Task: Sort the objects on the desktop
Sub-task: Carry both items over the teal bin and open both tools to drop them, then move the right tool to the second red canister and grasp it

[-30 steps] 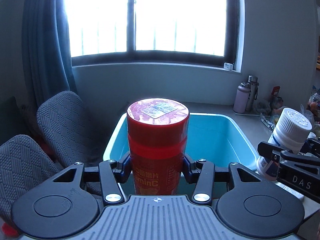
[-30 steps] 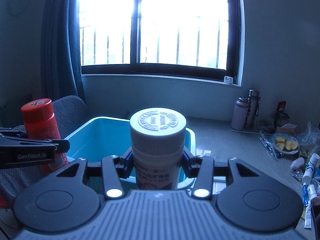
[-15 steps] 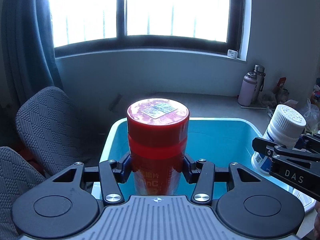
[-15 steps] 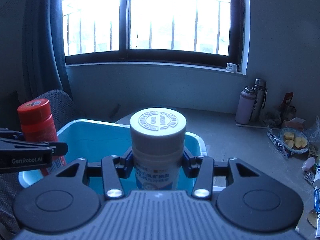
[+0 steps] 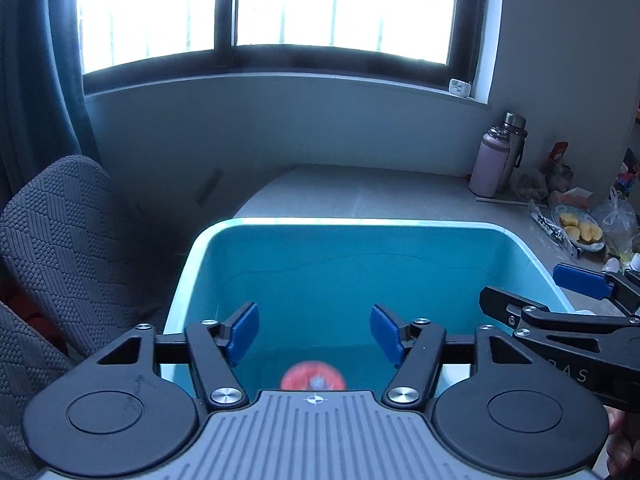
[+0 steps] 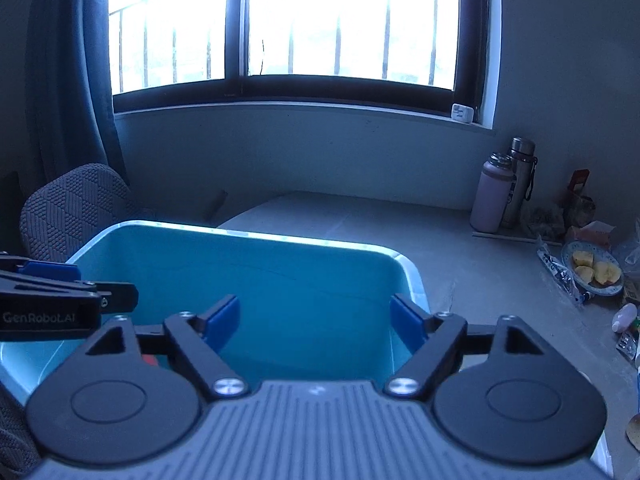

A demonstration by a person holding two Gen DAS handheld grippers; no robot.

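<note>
One red bottle (image 5: 313, 378) shows as a blurred red cap low inside the blue bin (image 5: 320, 226), just past the front edge of the left gripper (image 5: 314, 334) body, btwn and below its two blue pads; can't tell if it's resting on the bin floor or in mid-air. Left gripper jaws stand wide apart w/ nothing btwn them, pads angled outward over the bin interior. In the right wrist view a small red patch sits low in the bin by the near-left wall, mostly hidden behind the gripper linkage. Right gripper (image 6: 316, 322) jaws also wide, nothing held, hanging over the bin's right half near its right rim (image 6: 412, 276); from the left wrist view its black body and one blue pad show at the right edge, above the bin's right wall. White bottle isn't visible in either view. Bin sits on a grey desk (image 6: 460, 240), its far rim lit pale. Further out on the desk, right side: pink flask (image 6: 491, 196) w/ a steel flask (image 6: 520, 180) just behind it, a plate of fruit pieces (image 6: 592, 268), plastic bags and small packets near it. Left of the bin, a grey textured chair (image 5: 52, 240); behind, dark curtain (image 5: 36, 60) and a bright barred window (image 6: 300, 20) w/ a small white device (image 6: 463, 113) on the sill.
</note>
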